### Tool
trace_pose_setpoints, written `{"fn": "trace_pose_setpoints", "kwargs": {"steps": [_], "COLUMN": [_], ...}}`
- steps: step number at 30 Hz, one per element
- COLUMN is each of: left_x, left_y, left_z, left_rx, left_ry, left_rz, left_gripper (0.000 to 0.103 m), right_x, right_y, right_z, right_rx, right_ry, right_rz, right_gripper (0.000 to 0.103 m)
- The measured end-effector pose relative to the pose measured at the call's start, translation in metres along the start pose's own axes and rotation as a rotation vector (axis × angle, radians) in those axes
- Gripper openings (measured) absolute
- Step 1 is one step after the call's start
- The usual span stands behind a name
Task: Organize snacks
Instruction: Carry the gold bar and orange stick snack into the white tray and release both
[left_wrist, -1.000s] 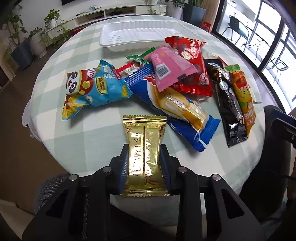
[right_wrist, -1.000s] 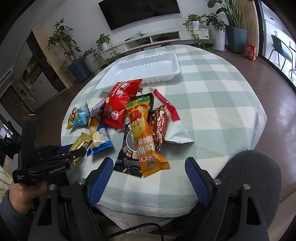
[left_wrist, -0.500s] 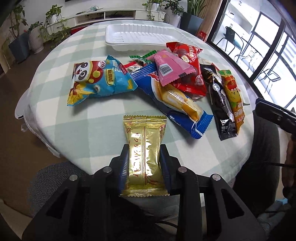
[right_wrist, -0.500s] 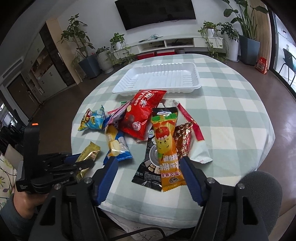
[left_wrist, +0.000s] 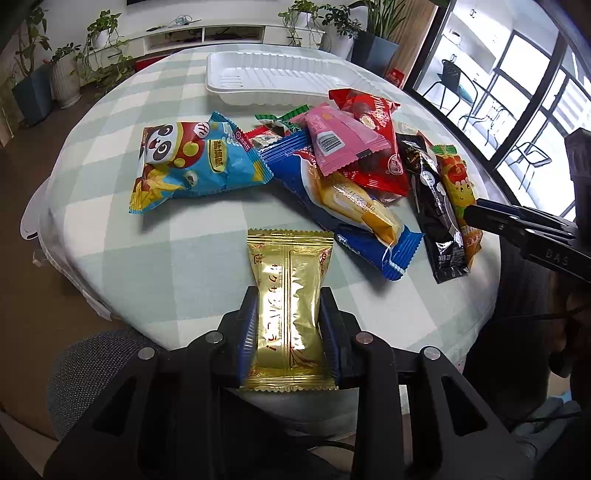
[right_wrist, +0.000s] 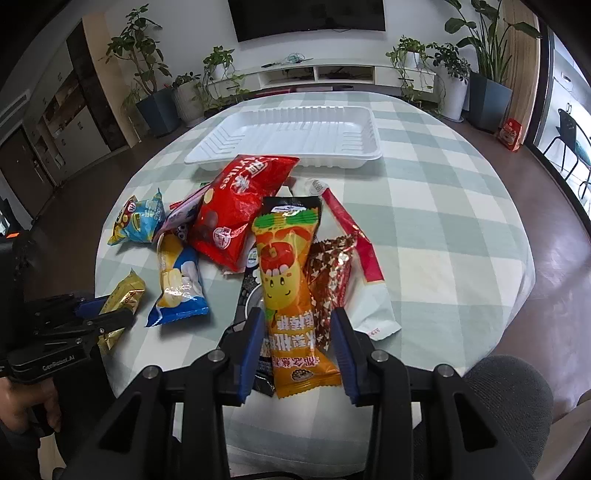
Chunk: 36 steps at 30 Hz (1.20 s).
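Observation:
My left gripper (left_wrist: 289, 295) is shut on a gold snack packet (left_wrist: 290, 258), held just above the near edge of the round checked table (left_wrist: 122, 258). From the right wrist view the same gripper (right_wrist: 107, 314) and gold packet (right_wrist: 127, 291) show at the left. My right gripper (right_wrist: 297, 317) is closing its jaws around the near end of an orange snack packet (right_wrist: 284, 266). That packet lies on a black one (right_wrist: 253, 295), and a small gap shows at each pad. A white tray (right_wrist: 375, 140) sits at the far side with nothing in it.
A pile of snacks lies mid-table: a blue panda bag (left_wrist: 192, 162), a long blue packet (left_wrist: 351, 206), a pink one (left_wrist: 340, 136), a red bag (right_wrist: 236, 210), a star-foil packet (right_wrist: 328, 269) and a red-white sachet (right_wrist: 354, 236). A grey chair back (right_wrist: 509, 398) stands near.
My right gripper moved forward over the orange packet and its jaws narrowed around it. The left gripper kept the gold packet and barely shifted.

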<state>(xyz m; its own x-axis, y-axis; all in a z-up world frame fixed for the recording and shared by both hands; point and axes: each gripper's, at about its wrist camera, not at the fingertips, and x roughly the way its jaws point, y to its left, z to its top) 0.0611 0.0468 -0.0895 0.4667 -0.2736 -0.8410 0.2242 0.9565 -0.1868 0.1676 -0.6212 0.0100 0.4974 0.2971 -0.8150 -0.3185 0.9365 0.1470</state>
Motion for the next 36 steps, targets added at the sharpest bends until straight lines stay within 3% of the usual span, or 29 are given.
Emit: {"fn": "trace_pose_setpoints", "kwargs": {"steps": [8, 11, 15, 36], "left_x": [-0.001, -0.001, -0.001, -0.027], "left_y": [-0.001, -0.001, -0.001, 0.008], "left_z": [-0.001, -0.001, -0.001, 0.001], "left_rx": [0.009, 0.012, 0.014, -0.057], "left_ry": [0.003, 0.003, -0.001, -0.088], "left_rz": [0.005, 0.007, 0.009, -0.075], "left_gripper": [0.029, 0.029, 0.029, 0.029], "right_x": [0.014, 0.015, 0.013, -0.022], "right_y": [0.001, -0.001, 0.0, -0.012], "right_z": [-0.002, -0.004, -0.005, 0.001], "right_rx": [-0.018, -0.014, -0.018, 0.106], "right_ry": [0.044, 0.055, 0.05, -0.068], "right_rz": [-0.005, 0.009, 0.026, 0.159], "right_gripper": [0.04, 0.027, 0.02, 0.018]}}
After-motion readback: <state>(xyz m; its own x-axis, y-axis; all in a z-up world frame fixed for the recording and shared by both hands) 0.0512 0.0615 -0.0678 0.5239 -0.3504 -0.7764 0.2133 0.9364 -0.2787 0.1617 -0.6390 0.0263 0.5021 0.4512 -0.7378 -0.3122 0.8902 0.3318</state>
